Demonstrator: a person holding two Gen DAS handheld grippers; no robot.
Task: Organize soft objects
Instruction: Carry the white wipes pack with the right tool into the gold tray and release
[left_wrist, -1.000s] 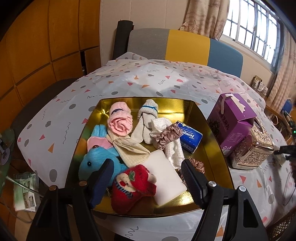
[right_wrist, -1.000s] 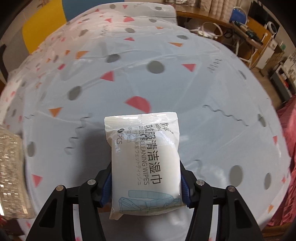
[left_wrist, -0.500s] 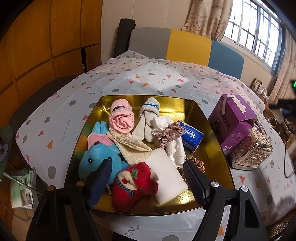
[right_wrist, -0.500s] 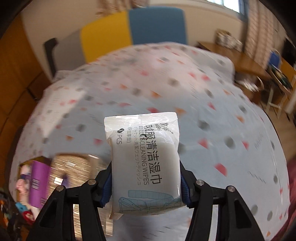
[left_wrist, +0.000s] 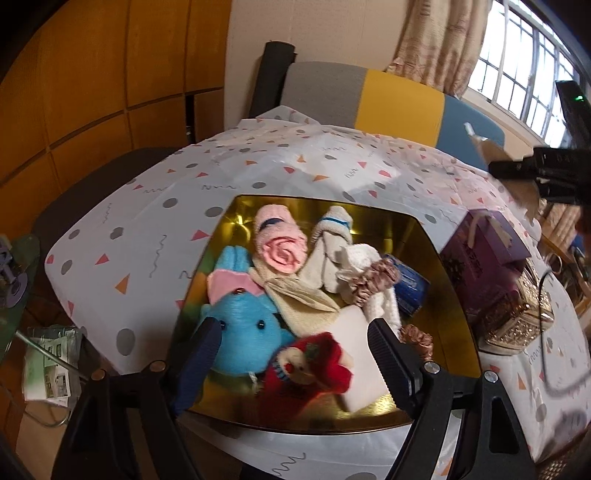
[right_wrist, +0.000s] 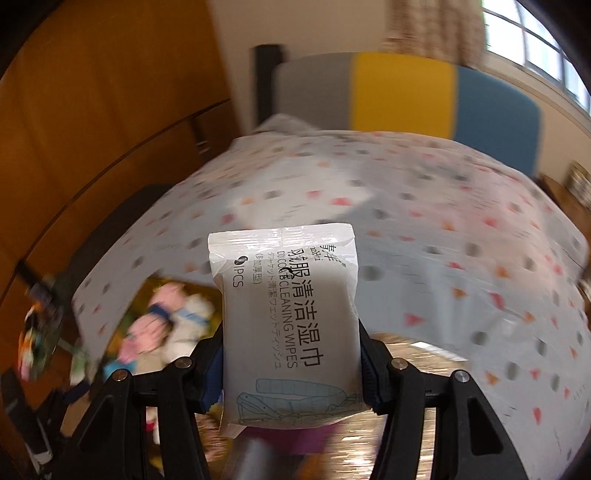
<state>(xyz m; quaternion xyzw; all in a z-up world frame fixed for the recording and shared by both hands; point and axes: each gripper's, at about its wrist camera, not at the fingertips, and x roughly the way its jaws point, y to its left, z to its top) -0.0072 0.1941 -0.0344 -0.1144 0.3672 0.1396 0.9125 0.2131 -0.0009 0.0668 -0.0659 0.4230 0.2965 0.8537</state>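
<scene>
- The right gripper (right_wrist: 291, 363) clamps a smooth white plastic pack of cleaning wipes (right_wrist: 291, 325), both pads pressed on its sides; the pack's lower end is cut off behind the jaws, and everything around it is smeared by blur.
- The left gripper (left_wrist: 291, 354) is wide apart, its jaws having just been opening, pads touching nothing; it hangs over the near end of a shiny gold tray (left_wrist: 439, 273).
- In the tray lie a red knitted sock (left_wrist: 314, 365), a fuzzy blue plush toy (left_wrist: 243, 328), a flat white pad (left_wrist: 354, 332), a pink rolled cloth (left_wrist: 282, 249) and satin scrunchies (left_wrist: 373, 282), heaped and overlapping.
- A blue tissue pack (left_wrist: 413, 288) is half hidden.
- Right of the tray stand a purple box (left_wrist: 480, 258) and an ornate metal box (left_wrist: 517, 321), on a patterned tablecloth (left_wrist: 295, 170).
</scene>
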